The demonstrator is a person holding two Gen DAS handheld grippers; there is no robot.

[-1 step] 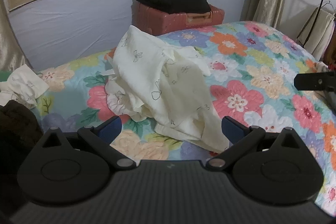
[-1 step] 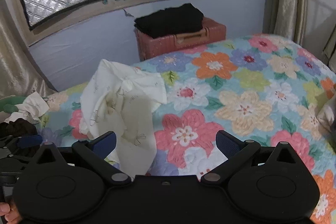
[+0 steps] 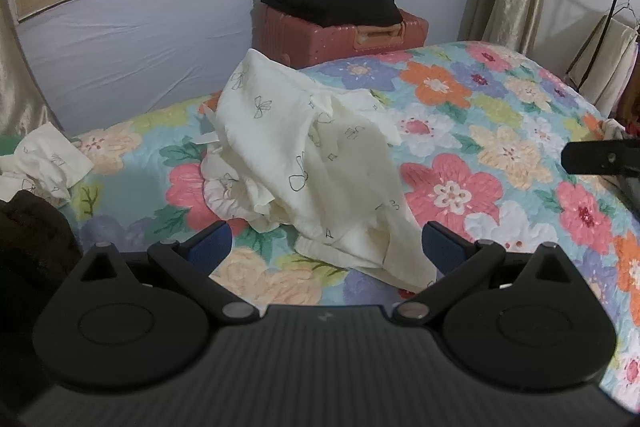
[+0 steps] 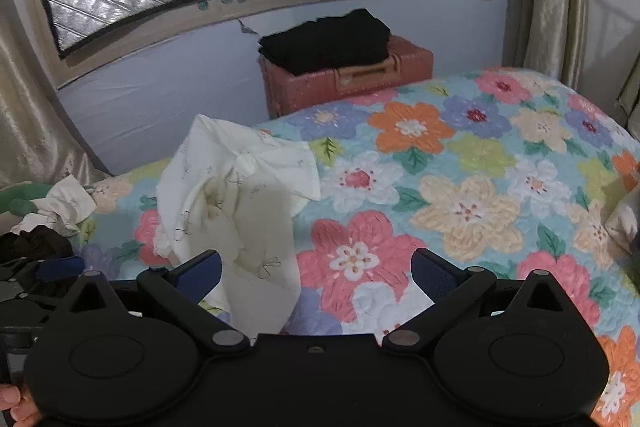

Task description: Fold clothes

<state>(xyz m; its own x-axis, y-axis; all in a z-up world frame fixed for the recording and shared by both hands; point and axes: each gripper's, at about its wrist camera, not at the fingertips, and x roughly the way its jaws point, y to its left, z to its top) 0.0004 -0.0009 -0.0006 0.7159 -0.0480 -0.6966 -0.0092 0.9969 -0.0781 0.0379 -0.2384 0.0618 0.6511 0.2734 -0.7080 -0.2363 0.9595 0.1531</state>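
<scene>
A crumpled cream garment (image 3: 304, 171) with small dark bow prints lies in a heap on the floral bedspread (image 3: 500, 147). It also shows in the right wrist view (image 4: 236, 203). My left gripper (image 3: 326, 247) is open and empty, its blue-padded fingers on either side of the garment's near edge. My right gripper (image 4: 316, 271) is open and empty, with the garment just ahead of its left finger. The right gripper's black finger shows at the right edge of the left wrist view (image 3: 600, 157).
A pink suitcase (image 3: 340, 35) with folded black clothes (image 3: 332, 1) on top stands beyond the bed. Another cream cloth (image 3: 44, 163) and a dark garment (image 3: 28, 227) lie at the left. Curtains and a clothes rack (image 3: 616, 27) stand at the right.
</scene>
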